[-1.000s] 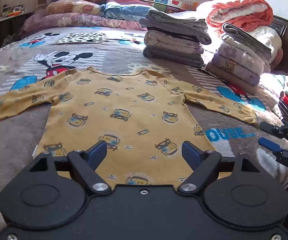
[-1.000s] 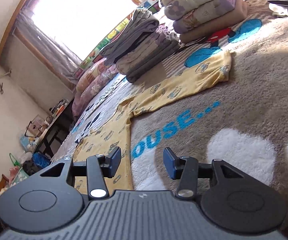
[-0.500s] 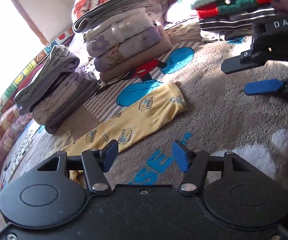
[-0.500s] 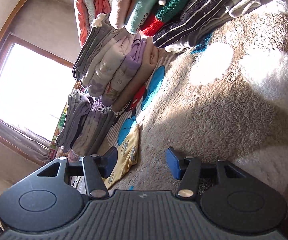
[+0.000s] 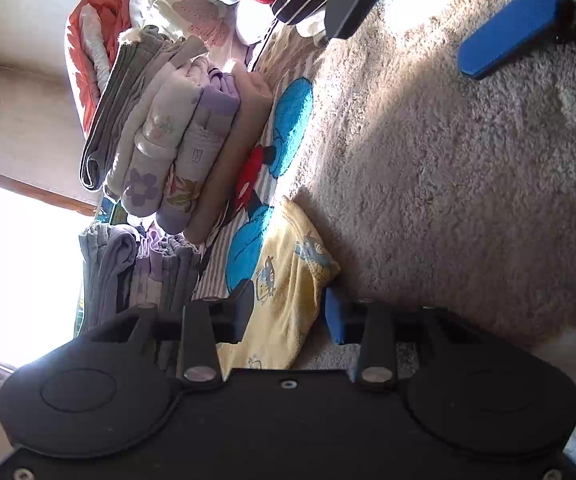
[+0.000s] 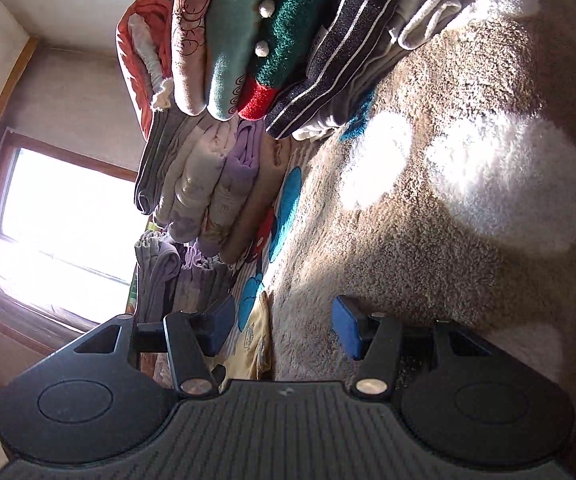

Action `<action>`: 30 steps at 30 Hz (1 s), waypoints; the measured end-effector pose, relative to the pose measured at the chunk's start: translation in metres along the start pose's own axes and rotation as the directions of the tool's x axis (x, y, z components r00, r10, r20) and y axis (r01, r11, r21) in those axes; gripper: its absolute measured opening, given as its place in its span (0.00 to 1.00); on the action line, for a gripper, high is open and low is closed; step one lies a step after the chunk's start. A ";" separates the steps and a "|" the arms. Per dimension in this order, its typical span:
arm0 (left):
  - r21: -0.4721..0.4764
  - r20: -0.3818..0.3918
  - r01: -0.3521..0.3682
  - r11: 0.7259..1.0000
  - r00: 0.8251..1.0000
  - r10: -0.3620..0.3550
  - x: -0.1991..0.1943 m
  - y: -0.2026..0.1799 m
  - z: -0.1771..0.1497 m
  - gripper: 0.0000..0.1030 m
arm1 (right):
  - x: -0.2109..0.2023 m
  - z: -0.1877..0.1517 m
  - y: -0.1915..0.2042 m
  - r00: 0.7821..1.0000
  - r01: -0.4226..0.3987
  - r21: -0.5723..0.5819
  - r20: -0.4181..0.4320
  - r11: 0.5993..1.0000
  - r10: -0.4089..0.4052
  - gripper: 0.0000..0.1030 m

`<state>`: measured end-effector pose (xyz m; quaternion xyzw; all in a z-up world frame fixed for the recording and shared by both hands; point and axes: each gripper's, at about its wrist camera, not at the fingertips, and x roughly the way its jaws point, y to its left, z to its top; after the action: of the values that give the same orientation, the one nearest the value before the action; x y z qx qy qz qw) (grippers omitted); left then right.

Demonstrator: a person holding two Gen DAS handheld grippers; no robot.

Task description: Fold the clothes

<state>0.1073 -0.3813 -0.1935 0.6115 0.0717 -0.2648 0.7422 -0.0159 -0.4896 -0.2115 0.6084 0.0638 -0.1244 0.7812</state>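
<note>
While spread wide over the yellow sleeve cuff (image 5: pixel 288 276): left tongs (image 5: pixel 288 314), gripping nothing.

Cuff end of the yellow printed garment lying flat on the plush bed blanket (image 5: pixel 447 200), between the two blue pads, one pad (image 5: pixel 333 316) just beside its edge; contact impossible to tell. Right tongs (image 6: pixel 284 330) likewise parted and empty, low over the blanket, with the same yellow cuff (image 6: pixel 254 340) showing near the inner pad. Seen from the left wrist view, right tongs' blue finger (image 5: pixel 507 46) hanging at the upper right, well apart from the cuff. Beyond the sleeve, a stack of folded clothes (image 5: pixel 176 132) in grey, cream and lilac; beside it a second stack (image 6: pixel 288 32) with green, red and striped knits. Bright window (image 6: pixel 60 220) at the left.
</note>
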 end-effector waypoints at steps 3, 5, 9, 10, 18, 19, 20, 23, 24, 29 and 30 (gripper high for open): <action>0.001 -0.016 -0.017 1.000 1.000 0.017 0.014 0.004 0.008 0.35 | -0.003 0.003 -0.004 0.999 -0.010 0.037 0.034 0.999 0.009 0.53; -0.005 -0.035 -0.024 1.000 0.999 0.024 0.023 0.007 0.014 0.35 | -0.005 0.005 -0.006 0.999 -0.016 0.053 0.051 0.998 0.013 0.53; -0.026 -0.079 -0.041 0.999 0.996 0.039 0.029 0.011 0.021 0.42 | -0.005 0.008 -0.007 0.998 -0.012 0.049 0.061 0.999 0.009 0.53; -0.056 -0.083 -0.050 0.997 0.996 0.045 0.026 0.015 0.021 0.45 | -0.004 0.008 -0.006 0.998 -0.009 0.043 0.061 0.999 0.007 0.53; -0.166 -0.063 -0.155 0.974 0.987 0.146 -0.005 0.003 -0.001 0.50 | -0.003 0.006 -0.003 0.998 0.001 0.011 0.058 1.000 -0.001 0.53; -0.178 -0.060 -0.168 0.970 0.985 0.160 -0.009 0.001 -0.004 0.50 | -0.004 0.005 -0.002 0.998 0.003 0.003 0.056 1.000 -0.004 0.53; -0.190 -0.058 -0.181 0.965 0.983 0.173 -0.013 -0.001 -0.007 0.50 | -0.004 0.005 -0.002 0.998 0.006 -0.003 0.055 1.000 -0.006 0.53; -0.202 -0.049 -0.202 0.958 0.979 0.196 -0.018 -0.006 -0.011 0.48 | -0.004 0.004 0.000 0.998 0.010 -0.013 0.055 1.000 -0.009 0.54; -0.194 -0.046 -0.200 0.960 0.980 0.195 -0.017 -0.007 -0.010 0.46 | -0.004 0.003 0.000 0.998 0.011 -0.017 0.055 1.000 -0.010 0.54; -0.126 -0.018 -0.193 0.973 0.981 0.192 -0.007 -0.012 -0.002 0.38 | -0.005 0.001 0.003 0.999 0.018 -0.035 0.050 0.999 -0.016 0.55; -0.108 -0.012 -0.192 0.975 0.981 0.192 -0.005 -0.013 0.000 0.36 | -0.005 0.001 0.003 0.999 0.019 -0.038 0.051 0.999 -0.017 0.55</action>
<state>0.0973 -0.3816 -0.2023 0.5746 0.0272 -0.1870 0.7963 -0.0200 -0.4896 -0.2071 0.5892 0.0519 -0.1452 0.7931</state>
